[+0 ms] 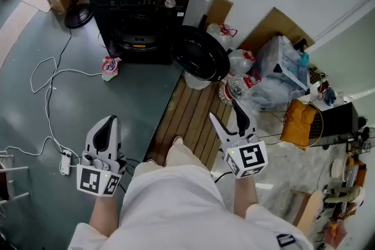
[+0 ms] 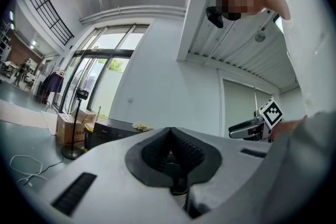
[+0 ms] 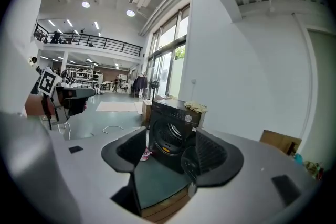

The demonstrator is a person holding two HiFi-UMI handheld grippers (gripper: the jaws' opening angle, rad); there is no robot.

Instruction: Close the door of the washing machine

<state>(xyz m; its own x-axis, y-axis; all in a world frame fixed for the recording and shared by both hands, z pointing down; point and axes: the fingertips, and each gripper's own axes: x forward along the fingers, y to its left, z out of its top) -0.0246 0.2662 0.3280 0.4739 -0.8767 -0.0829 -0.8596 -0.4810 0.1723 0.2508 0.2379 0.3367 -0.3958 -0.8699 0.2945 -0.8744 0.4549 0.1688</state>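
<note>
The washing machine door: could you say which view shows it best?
The head view: the door stands open, unobstructed. The right gripper view shows it partly behind a jaw; the left gripper view shows the machine, not its door.

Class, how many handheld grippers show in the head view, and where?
2. The left gripper is at lower left over the grey floor, shut; the right gripper is right of centre, open, beside the wooden slats.

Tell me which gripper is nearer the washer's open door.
Right. In the head view the right gripper is below the door, well apart from it. The left gripper is farther off, down to the left over the grey floor.
</note>
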